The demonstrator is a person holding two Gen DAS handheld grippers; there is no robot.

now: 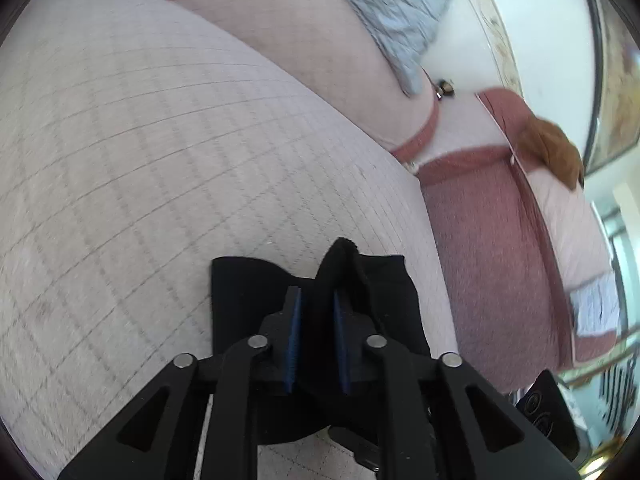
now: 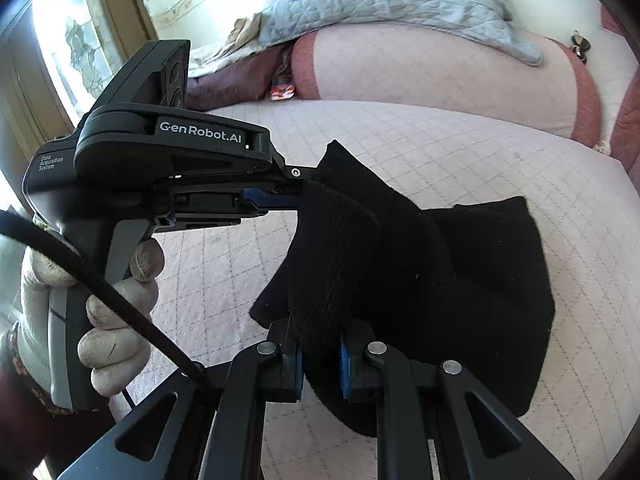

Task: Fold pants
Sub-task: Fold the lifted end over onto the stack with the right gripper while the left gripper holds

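Observation:
The black pants [image 2: 420,280] hang bunched between both grippers above a quilted pale pink bed cover [image 2: 480,152]. My right gripper [image 2: 320,340] is shut on a thick fold of the black cloth. My left gripper [image 1: 316,296] is shut on another part of the pants [image 1: 360,280], with cloth poking up between its blue pads. In the right wrist view the left gripper [image 2: 294,188] comes in from the left, held by a gloved hand [image 2: 112,320], and its tips are buried in the cloth.
A grey-blue quilted pillow [image 2: 380,0] lies at the head of the bed, on a pink bolster [image 2: 440,68]. The bed's red-pink side [image 1: 492,272] drops off at right in the left wrist view. A brown object [image 1: 552,152] lies beyond it.

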